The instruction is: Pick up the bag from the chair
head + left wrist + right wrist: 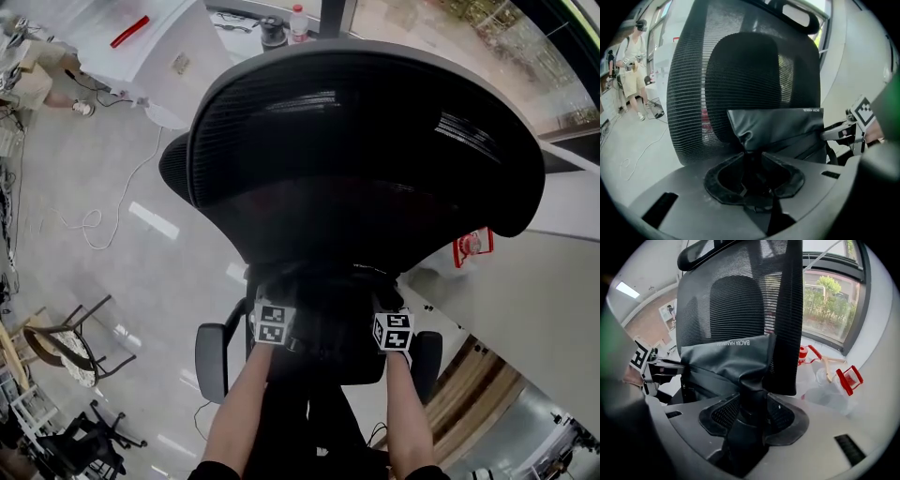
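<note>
The bag point(776, 129) is dark grey, soft and leather-like, and stands against the black mesh backrest point(689, 84) of the office chair point(366, 150). In the head view the bag point(328, 328) is mostly hidden below the backrest, between my two grippers. My left gripper point(752, 157) is shut on the bag's left upper corner, bunching the material. My right gripper point(752, 390) is shut on the bag's point(726, 359) other corner. In the head view the left gripper point(272, 323) and right gripper point(394, 333) sit at the bag's sides, inside the armrests point(211, 361).
A white table point(150, 56) with a red strip and a bottle point(298, 21) lies beyond the chair. A cable point(103, 220) runs across the floor. Red-handled items point(848, 378) sit by the window at right. A person point(633, 65) stands far left. Spare chairs point(66, 342) stand at lower left.
</note>
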